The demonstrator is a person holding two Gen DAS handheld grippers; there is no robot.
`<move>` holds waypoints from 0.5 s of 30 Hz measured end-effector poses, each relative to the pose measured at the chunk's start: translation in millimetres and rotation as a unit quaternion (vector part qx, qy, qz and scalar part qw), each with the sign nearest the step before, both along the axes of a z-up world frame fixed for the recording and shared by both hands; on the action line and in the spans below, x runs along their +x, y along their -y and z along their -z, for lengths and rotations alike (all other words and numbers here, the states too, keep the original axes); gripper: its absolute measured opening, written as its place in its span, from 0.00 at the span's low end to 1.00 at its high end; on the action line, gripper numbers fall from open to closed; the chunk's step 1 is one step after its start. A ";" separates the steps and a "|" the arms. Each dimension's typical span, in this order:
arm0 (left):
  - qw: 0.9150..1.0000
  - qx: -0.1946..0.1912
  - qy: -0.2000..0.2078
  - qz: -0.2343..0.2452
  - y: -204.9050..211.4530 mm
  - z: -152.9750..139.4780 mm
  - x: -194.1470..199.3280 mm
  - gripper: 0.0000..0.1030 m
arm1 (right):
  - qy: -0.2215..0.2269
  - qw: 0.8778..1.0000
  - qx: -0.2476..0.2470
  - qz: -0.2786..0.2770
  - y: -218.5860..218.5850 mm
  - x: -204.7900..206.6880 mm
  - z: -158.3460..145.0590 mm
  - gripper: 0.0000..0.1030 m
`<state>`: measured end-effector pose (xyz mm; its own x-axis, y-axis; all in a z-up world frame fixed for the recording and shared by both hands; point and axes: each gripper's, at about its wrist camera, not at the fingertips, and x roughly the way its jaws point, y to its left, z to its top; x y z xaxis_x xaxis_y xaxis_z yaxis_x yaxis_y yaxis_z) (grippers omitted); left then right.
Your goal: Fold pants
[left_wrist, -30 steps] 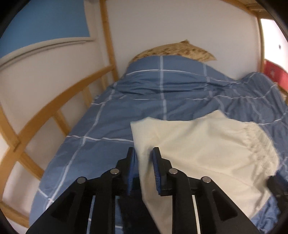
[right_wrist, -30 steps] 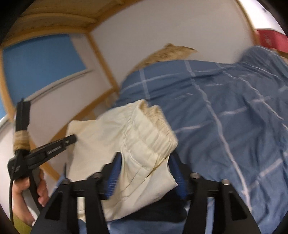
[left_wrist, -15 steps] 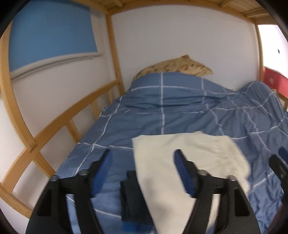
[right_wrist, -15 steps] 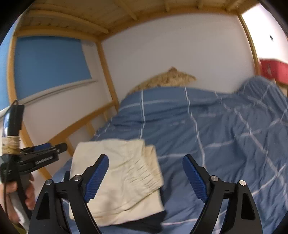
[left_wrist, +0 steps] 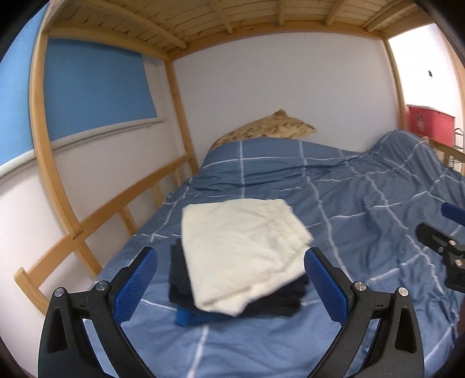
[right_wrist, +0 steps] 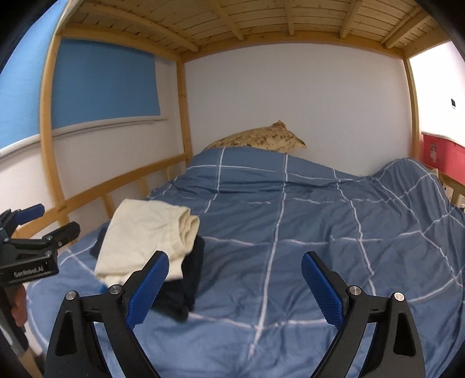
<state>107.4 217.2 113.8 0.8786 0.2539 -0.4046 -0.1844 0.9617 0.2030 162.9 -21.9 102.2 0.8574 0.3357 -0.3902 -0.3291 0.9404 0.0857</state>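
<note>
The folded cream pants (left_wrist: 241,247) lie on top of a small stack of dark folded clothes (left_wrist: 279,299) on the blue checked duvet (left_wrist: 363,203). My left gripper (left_wrist: 229,285) is open and empty, held just in front of the stack. In the right wrist view the cream pants (right_wrist: 145,232) and the dark clothes (right_wrist: 186,285) sit at the left, and my right gripper (right_wrist: 235,288) is open and empty, to the right of the stack above the duvet (right_wrist: 319,218). Each gripper shows at the edge of the other's view.
A tan patterned pillow (left_wrist: 267,130) lies at the head of the bed against the white wall. A wooden side rail (left_wrist: 110,209) runs along the left. Wooden slats (left_wrist: 261,17) are overhead. A red box (left_wrist: 430,122) stands beyond the right edge.
Both grippers opened, let go of the cream pants and pulled back from them. The pants now rest folded on the dark stack.
</note>
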 end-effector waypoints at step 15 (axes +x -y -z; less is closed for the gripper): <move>0.999 -0.036 -0.001 0.022 77.0 24.1 -78.4 0.99 | -0.031 1.000 -0.002 -0.002 81.4 -76.3 22.4 0.91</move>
<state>29.0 140.2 89.7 0.8872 0.1855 -0.4225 -0.1417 0.9809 0.1331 86.6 -103.3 79.8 0.8300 0.3373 -0.4443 -0.3267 0.9395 0.1029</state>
